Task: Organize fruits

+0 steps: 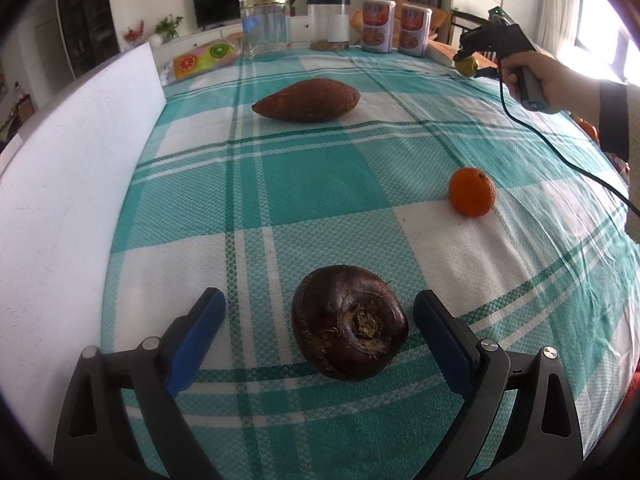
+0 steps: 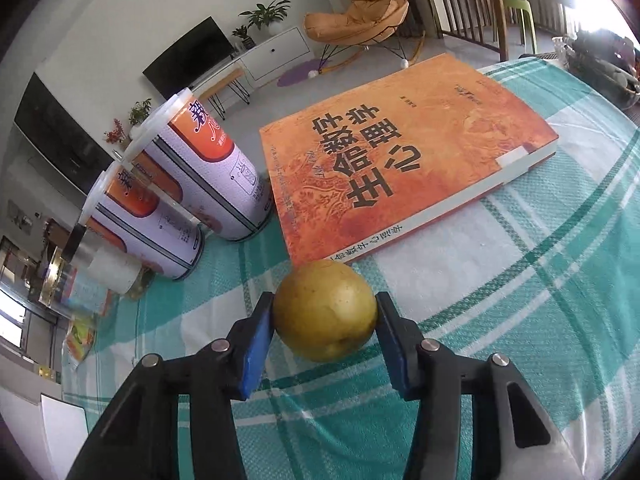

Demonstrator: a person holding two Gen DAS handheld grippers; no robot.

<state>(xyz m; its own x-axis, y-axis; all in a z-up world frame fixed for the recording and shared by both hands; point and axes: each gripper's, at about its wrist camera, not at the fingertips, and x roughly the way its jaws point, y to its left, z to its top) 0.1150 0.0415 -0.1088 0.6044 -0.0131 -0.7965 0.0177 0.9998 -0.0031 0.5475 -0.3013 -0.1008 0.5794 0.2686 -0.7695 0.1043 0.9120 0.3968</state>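
Note:
In the left wrist view my left gripper point(image 1: 320, 316) is open, its blue pads on either side of a dark purple-brown bulb-like fruit point(image 1: 348, 324) lying on the checked tablecloth, not touching it. An orange point(image 1: 472, 191) lies to the right and a sweet potato point(image 1: 307, 100) farther back. My right gripper point(image 2: 325, 316) is shut on a yellow-green pear point(image 2: 325, 311), held just above the cloth in front of an orange book point(image 2: 404, 152). It also shows far right in the left wrist view point(image 1: 468, 60).
Two white-and-orange canisters point(image 2: 200, 184) stand left of the book. A clear jar point(image 1: 265, 24) and a white container point(image 1: 329, 22) stand at the table's far edge. A white board point(image 1: 76, 152) runs along the left side. A black cable point(image 1: 560, 152) trails from the right gripper.

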